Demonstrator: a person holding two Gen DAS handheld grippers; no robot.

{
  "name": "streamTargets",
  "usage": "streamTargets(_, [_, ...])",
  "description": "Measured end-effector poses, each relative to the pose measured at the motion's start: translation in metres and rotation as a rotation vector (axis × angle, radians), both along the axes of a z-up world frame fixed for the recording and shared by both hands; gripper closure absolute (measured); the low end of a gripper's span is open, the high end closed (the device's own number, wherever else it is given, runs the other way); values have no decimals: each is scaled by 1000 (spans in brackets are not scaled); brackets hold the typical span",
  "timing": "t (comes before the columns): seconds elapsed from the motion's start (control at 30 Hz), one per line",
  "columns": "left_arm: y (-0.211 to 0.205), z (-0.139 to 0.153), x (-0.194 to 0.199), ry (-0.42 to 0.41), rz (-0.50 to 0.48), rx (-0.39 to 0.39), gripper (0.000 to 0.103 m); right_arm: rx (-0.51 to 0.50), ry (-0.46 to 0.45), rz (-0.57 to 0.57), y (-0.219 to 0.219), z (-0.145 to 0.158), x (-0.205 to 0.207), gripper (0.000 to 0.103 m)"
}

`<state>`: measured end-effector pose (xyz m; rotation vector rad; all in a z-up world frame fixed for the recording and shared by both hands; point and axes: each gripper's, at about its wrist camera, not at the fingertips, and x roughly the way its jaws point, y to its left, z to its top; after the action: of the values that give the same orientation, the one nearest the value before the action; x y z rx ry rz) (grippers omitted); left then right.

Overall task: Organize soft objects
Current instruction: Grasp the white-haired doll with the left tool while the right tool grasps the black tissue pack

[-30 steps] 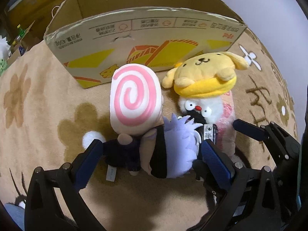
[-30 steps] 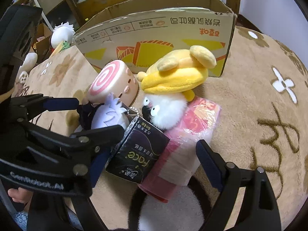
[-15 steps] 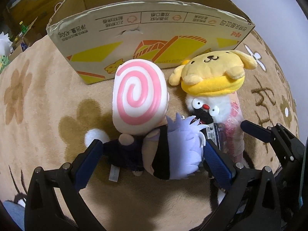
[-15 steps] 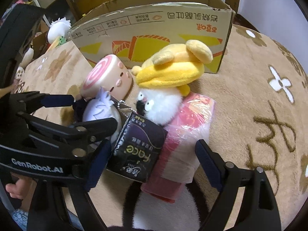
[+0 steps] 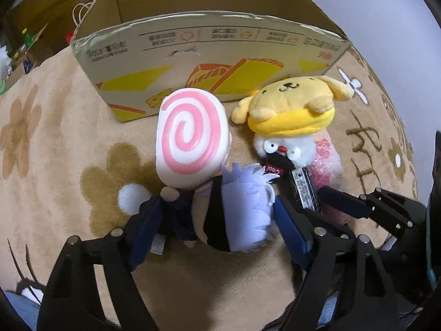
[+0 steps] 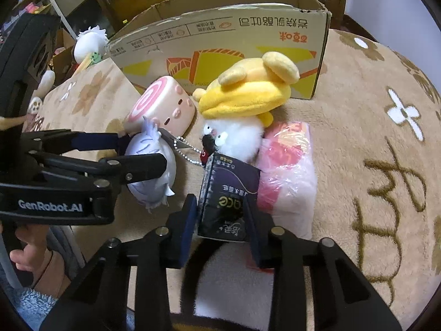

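Right gripper (image 6: pixel 220 220) closed on dark soft tissue pack (image 6: pixel 230 190). Left gripper (image 5: pixel 217 220) closed around lilac-haired plush doll (image 5: pixel 234 207); contact judged, not certain. Step judged: both grasped, lift pending. Next: carried to open cardboard box (image 6: pixel 220 35) at 12 o'clock. Beige flower-patterned plush rug (image 6: pixel 372 165) underneath; wooden furniture behind.

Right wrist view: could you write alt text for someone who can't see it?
The right tool clamps a dark tissue pack on a beige flowered blanket. Beside it, the left tool grips a lilac-haired doll; plush toys and a cardboard box sit behind.
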<state>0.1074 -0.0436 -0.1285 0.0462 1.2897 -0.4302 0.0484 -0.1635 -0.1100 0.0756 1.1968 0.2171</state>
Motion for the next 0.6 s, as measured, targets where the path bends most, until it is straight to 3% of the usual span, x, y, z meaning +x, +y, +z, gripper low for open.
streamTargets(0.27, [-3,4,-6,-26,-19,20,31,102,12,-61,-21,5,0,77])
streamTargets(0.6, [-15,1,-11,-59,-47,71,31,80,4,-95,-28,7,2,76])
